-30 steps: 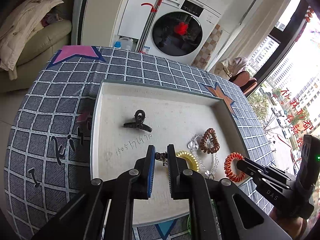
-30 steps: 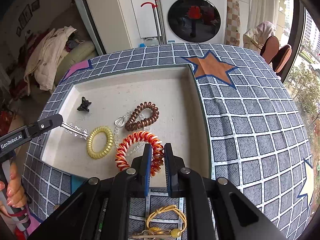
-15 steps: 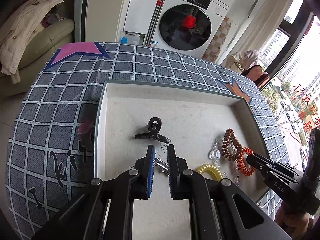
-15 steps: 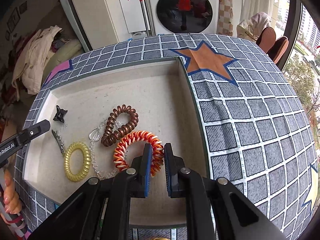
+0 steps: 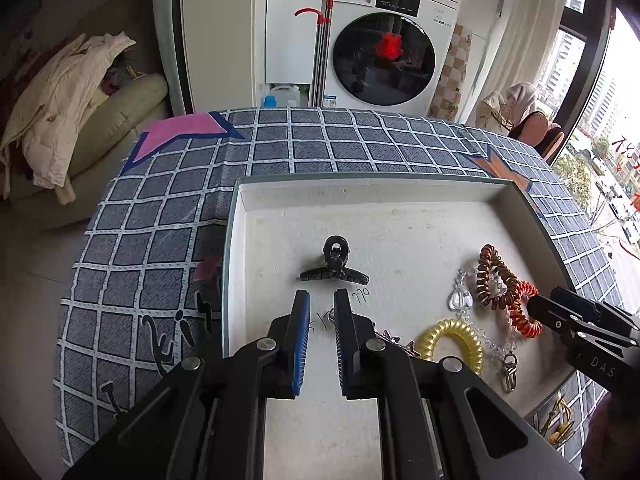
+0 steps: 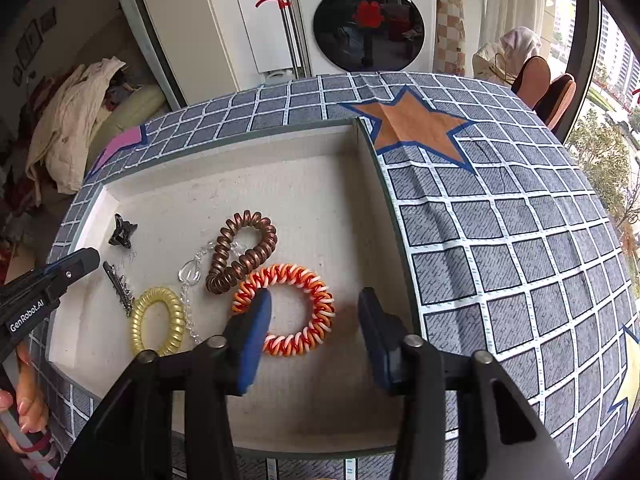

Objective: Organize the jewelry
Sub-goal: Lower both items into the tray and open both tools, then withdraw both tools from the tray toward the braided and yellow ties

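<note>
A white tray [image 5: 400, 196] [image 6: 240, 152] lies on the checked tablecloth. In it lie a black claw clip [image 5: 334, 266] [image 6: 122, 232], a metal star hair clip [image 5: 394, 342] [image 6: 120, 288], a yellow coil tie [image 5: 452, 340] [image 6: 158, 322], a clear bead chain [image 5: 460, 300] [image 6: 188, 276], a brown coil tie [image 5: 494, 280] [image 6: 242, 252] and an orange-white coil tie [image 5: 524, 312] [image 6: 316, 292]. My left gripper [image 5: 322, 300] is slightly open and empty, just short of the claw clip. My right gripper [image 6: 314, 308] is wide open over the orange-white tie, holding nothing.
A gold trinket [image 5: 560, 424] lies on the cloth beyond the tray's near right corner. A washing machine [image 5: 384, 52], a sofa with a coat [image 5: 72, 120] and chairs [image 6: 544, 88] stand beyond the table.
My right gripper opened wide and let go of the orange-white tie in the tray. My left gripper opened a little, left the star hair clip behind, and moved toward the claw clip.
</note>
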Available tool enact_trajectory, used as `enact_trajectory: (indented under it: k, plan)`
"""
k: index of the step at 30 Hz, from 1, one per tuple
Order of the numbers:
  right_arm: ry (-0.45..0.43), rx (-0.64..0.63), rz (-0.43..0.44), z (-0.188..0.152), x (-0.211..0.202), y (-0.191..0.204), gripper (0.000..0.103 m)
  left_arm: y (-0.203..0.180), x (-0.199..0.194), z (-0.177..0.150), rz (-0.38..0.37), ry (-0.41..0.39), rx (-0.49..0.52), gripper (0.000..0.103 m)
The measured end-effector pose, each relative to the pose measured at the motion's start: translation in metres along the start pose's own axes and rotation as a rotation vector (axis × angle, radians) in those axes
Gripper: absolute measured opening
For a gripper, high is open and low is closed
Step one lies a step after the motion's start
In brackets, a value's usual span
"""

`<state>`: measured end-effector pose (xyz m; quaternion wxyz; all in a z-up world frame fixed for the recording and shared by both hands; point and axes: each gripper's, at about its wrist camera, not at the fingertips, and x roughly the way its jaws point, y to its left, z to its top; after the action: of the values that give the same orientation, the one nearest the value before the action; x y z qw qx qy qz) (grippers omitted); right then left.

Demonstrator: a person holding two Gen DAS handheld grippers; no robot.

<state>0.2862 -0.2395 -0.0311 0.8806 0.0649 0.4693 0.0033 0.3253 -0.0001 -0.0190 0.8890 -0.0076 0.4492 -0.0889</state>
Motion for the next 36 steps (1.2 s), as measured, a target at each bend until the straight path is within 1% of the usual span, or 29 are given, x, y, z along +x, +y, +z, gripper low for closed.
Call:
enact_trajectory:
  k: [3, 6, 10, 13, 14, 15, 16, 17, 18, 23, 26, 28, 35, 36]
  plan:
    - [-0.028, 0.011, 0.022, 0.001, -0.011, 0.000, 0.054, -0.003, -0.012, 0.001, 0.020, -0.030, 0.020, 0.032]
    - [-0.049, 0.037, 0.047, 0.001, -0.023, -0.002, 0.058, -0.004, -0.023, 0.000, 0.015, -0.043, 0.011, 0.032]
    - [-0.086, 0.042, 0.054, -0.001, -0.042, -0.001, 0.059, -0.001, -0.037, -0.001, 0.008, -0.059, 0.004, 0.032]
    - [-0.104, 0.042, 0.068, -0.004, -0.054, 0.000, 0.060, -0.002, -0.047, -0.005, 0.023, -0.073, 0.015, 0.032]
    - [-0.109, 0.041, 0.072, -0.005, -0.058, 0.001, 0.060, -0.001, -0.049, -0.006, 0.026, -0.075, 0.015, 0.051]
    - [-0.111, 0.039, 0.076, -0.007, -0.061, 0.002, 0.060, -0.001, -0.052, -0.008, 0.028, -0.075, 0.009, 0.102]
    - [-0.113, 0.037, 0.080, -0.008, -0.063, 0.003, 0.060, 0.002, -0.057, -0.010, 0.035, -0.092, -0.006, 0.103]
    - [-0.114, 0.034, 0.084, -0.011, -0.066, 0.005, 0.060, 0.003, -0.063, -0.014, 0.042, -0.128, -0.009, 0.103]
    - [-0.114, 0.031, 0.088, -0.012, -0.068, 0.006, 0.060, 0.001, -0.067, -0.016, 0.045, -0.136, 0.001, 0.103]
    - [-0.114, 0.019, 0.102, -0.021, -0.078, 0.012, 0.062, -0.005, -0.081, -0.025, 0.053, -0.136, 0.028, 0.103]
    - [-0.125, 0.018, 0.114, -0.026, -0.086, 0.014, 0.072, -0.007, -0.092, -0.029, 0.066, -0.153, 0.032, 0.103]
    - [-0.138, 0.014, 0.123, -0.029, -0.093, 0.016, 0.082, -0.007, -0.099, -0.032, 0.069, -0.158, 0.033, 0.103]
    - [-0.188, 0.020, 0.167, -0.042, -0.121, 0.015, 0.087, -0.004, -0.116, -0.049, 0.050, -0.152, 0.048, 0.103]
    - [-0.195, 0.025, 0.174, -0.045, -0.124, 0.013, 0.089, -0.003, -0.118, -0.053, 0.046, -0.150, 0.051, 0.103]
